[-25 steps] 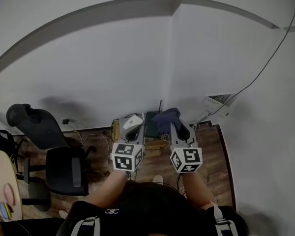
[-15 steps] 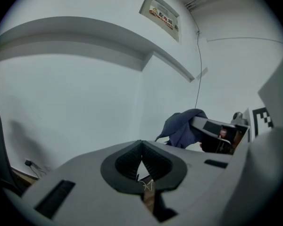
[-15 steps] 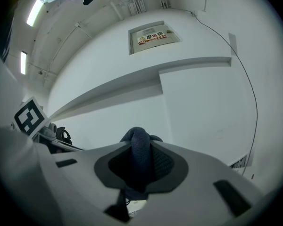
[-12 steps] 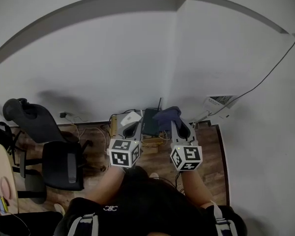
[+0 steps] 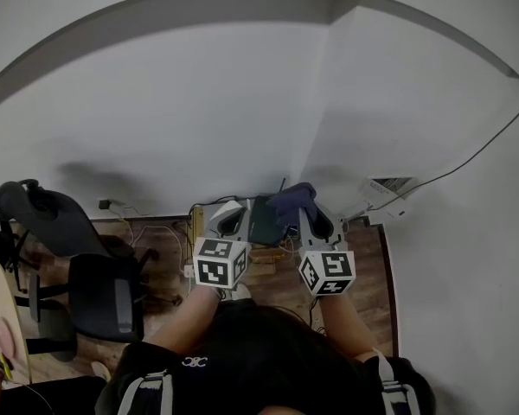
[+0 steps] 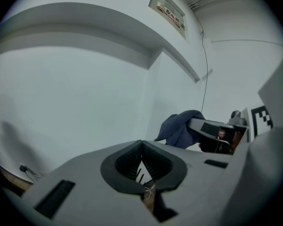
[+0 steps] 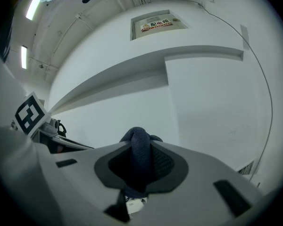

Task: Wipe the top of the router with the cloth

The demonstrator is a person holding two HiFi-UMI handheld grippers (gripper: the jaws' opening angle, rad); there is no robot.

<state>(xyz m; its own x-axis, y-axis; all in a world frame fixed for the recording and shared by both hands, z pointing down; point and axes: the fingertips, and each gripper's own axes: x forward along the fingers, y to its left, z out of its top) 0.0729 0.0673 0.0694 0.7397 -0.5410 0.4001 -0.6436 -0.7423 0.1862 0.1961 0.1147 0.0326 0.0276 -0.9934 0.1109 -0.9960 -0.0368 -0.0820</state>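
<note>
Holding the cloth beside the router

From where I stand, the white wall (image 5: 199,102) fills most of the scene, with a step in it where a corner juts out. At its foot runs a strip of wooden floor (image 5: 372,266). A black office chair (image 5: 99,294) stands off to the person's left, well apart from the work.

The person leans over with both arms stretched forward and down. The left gripper (image 6: 141,143) has its jaws closed together at the tips, and nothing is caught between them. The right gripper (image 7: 140,142) is clenched on the cloth (image 5: 292,201), a dark blue bundle that bulges out past the jaw tips.

The router (image 5: 262,220) is a dark, flat box low against the wall, and in the head view it lies between the two grippers. The cloth sits at the router's upper right corner there, but I cannot tell whether it touches the top.

A thin cable (image 5: 467,156) trails across the wall to the person's right. Loose wires (image 5: 151,232) lie on the floor between the chair and the router.
</note>
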